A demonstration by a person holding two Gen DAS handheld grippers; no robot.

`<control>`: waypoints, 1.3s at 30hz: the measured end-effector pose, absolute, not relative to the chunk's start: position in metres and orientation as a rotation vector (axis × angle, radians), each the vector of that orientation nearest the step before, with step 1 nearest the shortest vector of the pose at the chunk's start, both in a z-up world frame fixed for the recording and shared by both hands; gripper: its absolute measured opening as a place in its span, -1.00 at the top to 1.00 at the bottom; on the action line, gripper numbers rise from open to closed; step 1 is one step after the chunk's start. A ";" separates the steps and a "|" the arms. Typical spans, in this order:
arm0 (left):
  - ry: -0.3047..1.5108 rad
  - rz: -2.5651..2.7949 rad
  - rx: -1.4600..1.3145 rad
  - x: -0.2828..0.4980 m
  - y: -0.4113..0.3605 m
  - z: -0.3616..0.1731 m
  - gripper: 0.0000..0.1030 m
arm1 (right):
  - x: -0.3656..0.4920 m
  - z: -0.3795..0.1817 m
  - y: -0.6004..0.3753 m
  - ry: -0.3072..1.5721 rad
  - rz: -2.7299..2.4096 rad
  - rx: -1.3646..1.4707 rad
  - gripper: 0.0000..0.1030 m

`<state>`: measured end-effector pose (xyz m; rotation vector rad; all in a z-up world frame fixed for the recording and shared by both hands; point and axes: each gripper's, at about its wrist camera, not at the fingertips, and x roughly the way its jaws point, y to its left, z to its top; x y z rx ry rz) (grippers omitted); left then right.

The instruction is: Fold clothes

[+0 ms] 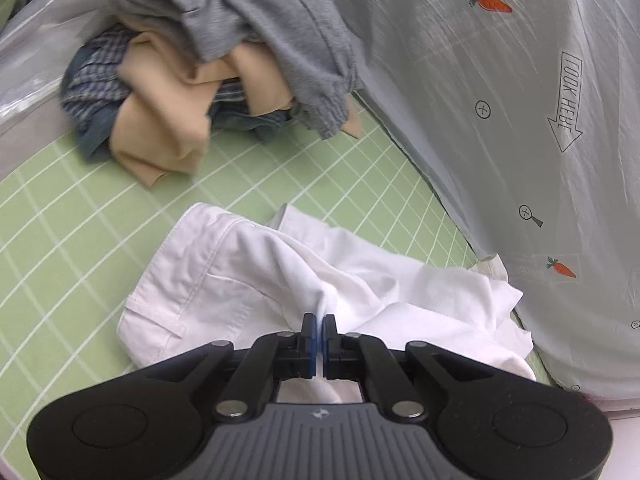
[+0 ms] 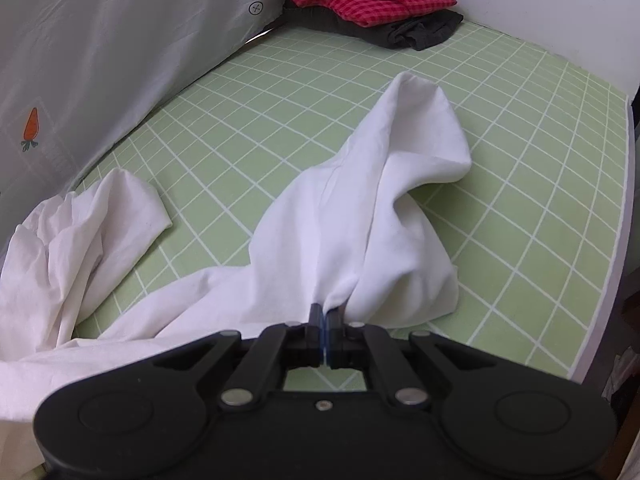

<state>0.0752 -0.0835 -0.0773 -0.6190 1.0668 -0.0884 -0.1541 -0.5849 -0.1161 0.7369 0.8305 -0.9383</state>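
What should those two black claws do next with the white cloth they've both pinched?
Probably lift and draw apart to spread it. The left gripper and right gripper are each shut on a fold of the white garment, which lies bunched and twisted on the green grid mat. It needs flattening before any fold.

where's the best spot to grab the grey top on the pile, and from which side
Probably the hanging hem of the grey top, at the ribbed edge near the green mat. Come from the mat side, low and front-on: that edge droops free of the tan garment beneath, so one layer can be pinched. Both grippers are currently shut on the white garment.
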 end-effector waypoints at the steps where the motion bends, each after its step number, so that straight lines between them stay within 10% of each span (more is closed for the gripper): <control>1: 1.073 -0.079 -0.621 0.063 -0.078 -0.080 0.95 | -0.156 -0.117 -0.584 0.835 -0.934 0.730 0.98; 8: 1.122 -0.042 -0.770 0.005 -0.048 -0.106 0.87 | -0.177 -0.127 -0.584 0.874 -0.882 0.739 0.98; 14: 1.105 -0.029 -0.890 -0.011 -0.035 -0.106 0.11 | -0.190 -0.126 -0.589 0.839 -0.801 0.833 0.84; 23: 1.044 -0.029 -0.924 -0.001 -0.036 -0.101 -0.61 | -0.196 -0.108 -0.585 0.717 -0.720 0.887 -0.42; 29: 1.103 -0.012 -0.920 0.009 -0.048 -0.124 -0.20 | -0.183 -0.122 -0.594 0.761 -0.770 0.889 -0.42; 36: 1.127 0.008 -0.913 0.024 -0.061 -0.140 0.51 | -0.166 -0.147 -0.610 0.844 -0.792 0.851 0.51; 39: 1.128 0.007 -0.912 0.043 -0.068 -0.142 0.62 | -0.151 -0.153 -0.617 0.846 -0.802 0.843 0.56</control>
